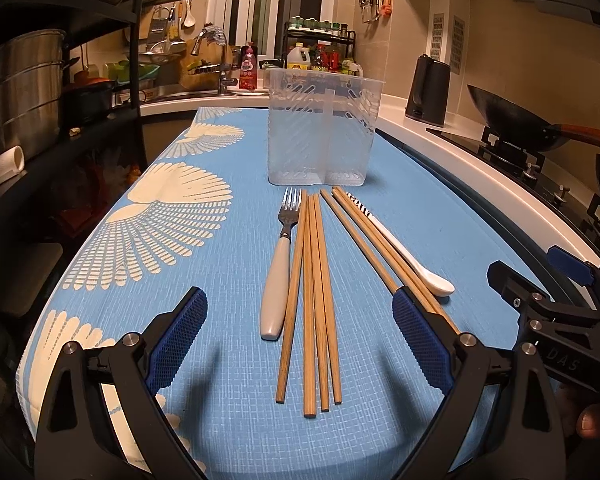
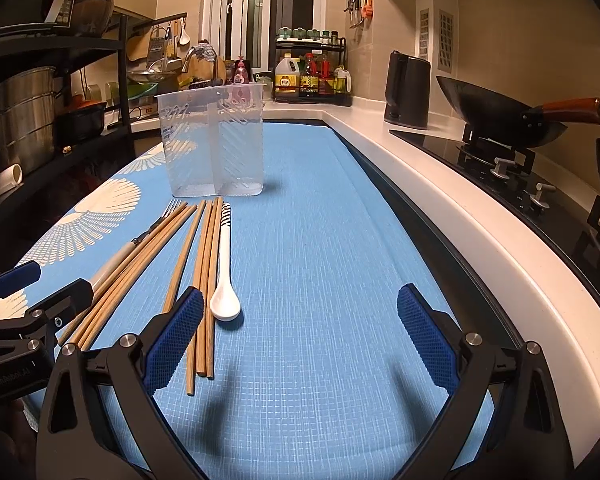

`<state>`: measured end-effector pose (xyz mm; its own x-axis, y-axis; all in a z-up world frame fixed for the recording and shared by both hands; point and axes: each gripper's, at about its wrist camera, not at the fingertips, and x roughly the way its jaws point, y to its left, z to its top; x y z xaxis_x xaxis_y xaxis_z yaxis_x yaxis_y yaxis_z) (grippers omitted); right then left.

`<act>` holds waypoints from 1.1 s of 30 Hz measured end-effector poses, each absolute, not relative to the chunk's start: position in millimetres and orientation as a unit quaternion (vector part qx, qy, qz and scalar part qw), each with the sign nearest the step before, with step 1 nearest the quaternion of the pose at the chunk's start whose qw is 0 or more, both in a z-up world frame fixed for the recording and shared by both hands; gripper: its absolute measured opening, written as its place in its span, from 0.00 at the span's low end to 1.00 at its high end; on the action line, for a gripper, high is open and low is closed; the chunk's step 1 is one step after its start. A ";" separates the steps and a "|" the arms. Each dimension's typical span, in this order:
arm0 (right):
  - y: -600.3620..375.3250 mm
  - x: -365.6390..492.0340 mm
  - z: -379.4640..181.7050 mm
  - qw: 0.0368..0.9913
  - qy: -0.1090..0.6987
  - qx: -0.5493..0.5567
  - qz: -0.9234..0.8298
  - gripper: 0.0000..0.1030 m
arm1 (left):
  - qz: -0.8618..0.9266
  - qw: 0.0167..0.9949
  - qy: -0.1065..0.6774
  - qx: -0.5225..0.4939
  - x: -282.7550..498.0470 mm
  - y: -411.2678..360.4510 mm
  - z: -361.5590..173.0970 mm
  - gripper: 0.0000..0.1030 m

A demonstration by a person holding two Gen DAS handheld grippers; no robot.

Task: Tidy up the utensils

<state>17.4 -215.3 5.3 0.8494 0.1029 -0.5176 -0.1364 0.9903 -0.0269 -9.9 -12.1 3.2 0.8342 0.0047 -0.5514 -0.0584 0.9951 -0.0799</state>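
left gripper (image 1: 300, 340): spread wide, empty, above the worktop (image 1: 228, 420) | right gripper (image 2: 300, 340): spread wide, empty | fork (image 1: 278, 272), four chopsticks (image 1: 312, 304), three more chopsticks (image 1: 364, 240), white spoon (image 1: 412, 260): flat in a row on blue mat | clear two-compartment holder (image 1: 320, 132): upright just beyond their tips
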 end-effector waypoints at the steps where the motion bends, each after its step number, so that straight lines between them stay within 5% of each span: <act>1: -214.7 17.3 5.8 0.961 0.267 -0.031 0.062 0.93 | 0.016 0.957 0.287 -0.047 -10.3 -11.7 3.5 0.88; 33: -212.7 16.6 4.4 0.961 0.266 -0.031 0.063 0.93 | 0.004 0.959 0.280 -0.049 -12.8 -14.1 3.6 0.88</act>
